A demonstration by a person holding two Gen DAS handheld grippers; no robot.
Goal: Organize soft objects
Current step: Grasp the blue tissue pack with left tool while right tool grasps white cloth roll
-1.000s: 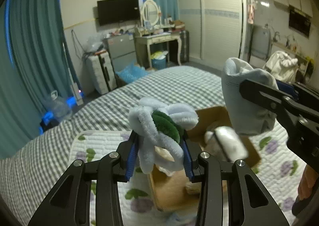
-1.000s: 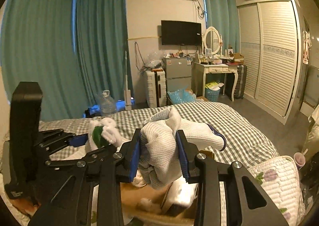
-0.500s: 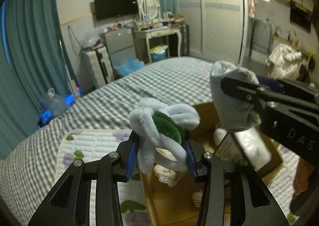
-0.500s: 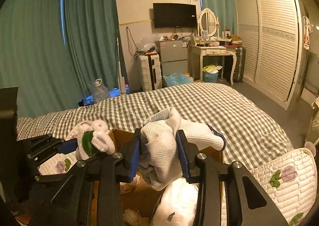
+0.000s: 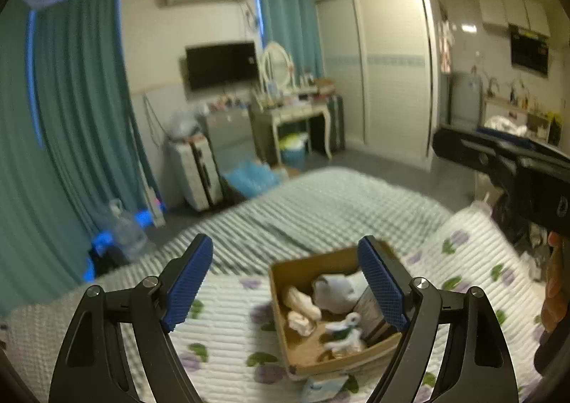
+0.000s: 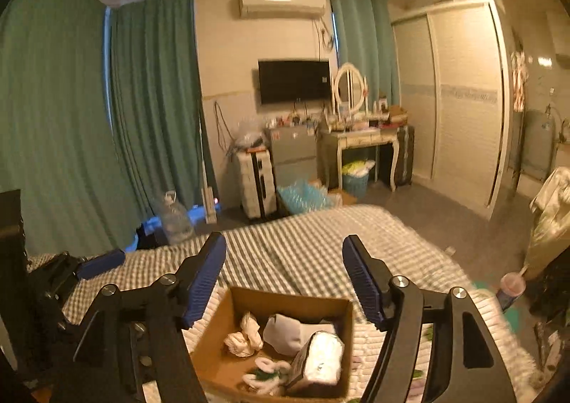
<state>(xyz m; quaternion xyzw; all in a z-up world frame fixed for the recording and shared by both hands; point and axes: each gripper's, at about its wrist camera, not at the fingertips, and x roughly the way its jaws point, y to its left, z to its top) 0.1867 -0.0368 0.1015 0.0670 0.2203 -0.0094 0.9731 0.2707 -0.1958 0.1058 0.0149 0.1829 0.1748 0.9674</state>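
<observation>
Both loads just dropped: left gripper (image 5: 285, 282) and right gripper (image 6: 284, 278) now spread wide and empty, lifted above the cardboard box (image 6: 285, 299). White-and-green plush (image 6: 265, 372) and white glove (image 6: 288, 333) lying below the fingers inside, loosely heaped beside a wrapped white pack (image 6: 319, 362). Looks like this round's sorted

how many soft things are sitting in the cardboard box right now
4 visible in the cardboard box: a cream bundle at the left, a white glove in the middle, a white-and-green fuzzy toy at the near side, and a wrapped white pack at the right. More may lie underneath.
</observation>
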